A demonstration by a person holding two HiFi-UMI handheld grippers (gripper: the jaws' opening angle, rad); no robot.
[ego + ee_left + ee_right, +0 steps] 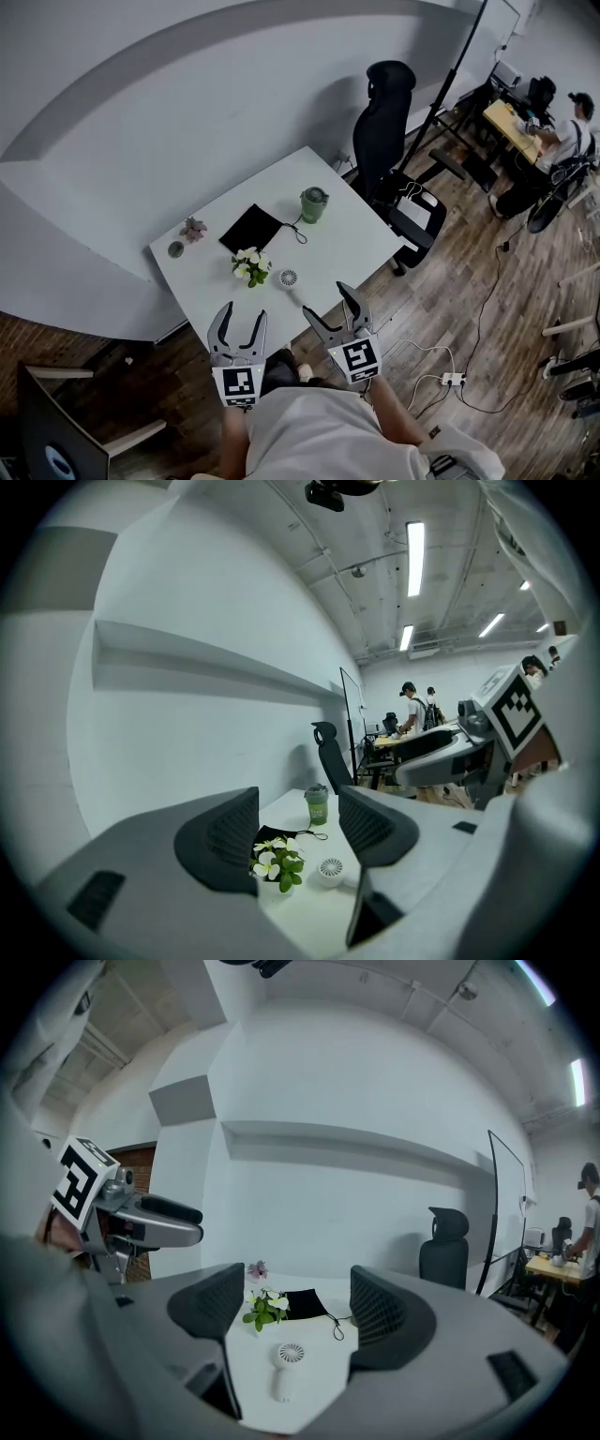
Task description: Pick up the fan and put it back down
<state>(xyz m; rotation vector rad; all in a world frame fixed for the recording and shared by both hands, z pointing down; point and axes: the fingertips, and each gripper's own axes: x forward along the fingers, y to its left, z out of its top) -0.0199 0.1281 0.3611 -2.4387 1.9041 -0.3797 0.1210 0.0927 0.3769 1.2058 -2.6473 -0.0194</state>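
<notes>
One fan (pixel 289 278), one cup (pixel 314 204), one pouch (pixel 250 228), two plants (pixel 251 266) (pixel 194 229).

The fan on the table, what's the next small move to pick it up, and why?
Probably ease the right gripper forward and down toward the fan. Its jaws stand open and empty near the front edge of the table. In the right gripper view, the fan lies flat ahead, lined up between the jaws, with its handle nearest.

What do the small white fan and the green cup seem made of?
Small white hand fan: probably matt plastic, judging by its moulded round grille and smooth handle. Green lidded cup: possibly plastic; evenly coloured, dull, but too small to be sure.
</notes>
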